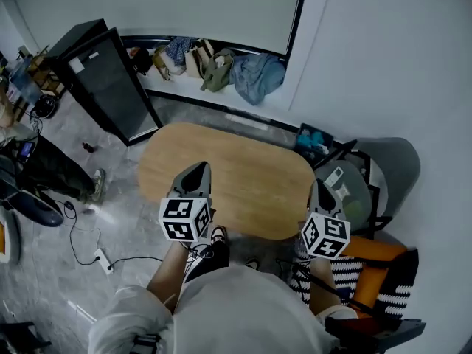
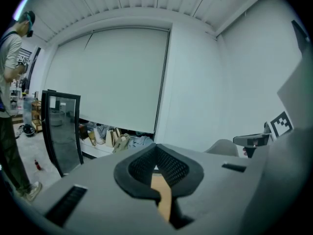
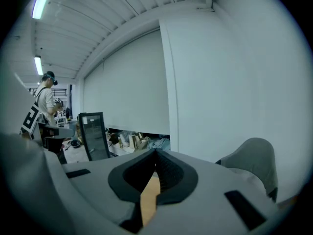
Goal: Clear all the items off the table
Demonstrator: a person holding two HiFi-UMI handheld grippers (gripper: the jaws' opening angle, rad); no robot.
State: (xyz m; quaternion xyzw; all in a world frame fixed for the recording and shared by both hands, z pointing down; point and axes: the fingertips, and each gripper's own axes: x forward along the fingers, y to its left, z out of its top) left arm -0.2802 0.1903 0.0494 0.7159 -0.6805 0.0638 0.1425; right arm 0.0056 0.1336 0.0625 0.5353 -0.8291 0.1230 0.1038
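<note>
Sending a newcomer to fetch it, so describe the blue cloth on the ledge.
Beyond the oval wooden table, a low white ledge runs along the wall. The blue cloth lies crumpled at its right end, bigger than the tan and olive bags to its left.

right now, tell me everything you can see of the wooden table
The table has a light, wood-look top, long with rounded ends, smooth and matte. In the head view nothing lies on it. Its legs are hidden beneath the top. It stands on the grey floor, with a grey chair at its right end. The left gripper overlaps its near edge; whether they touch cannot be told.
</note>
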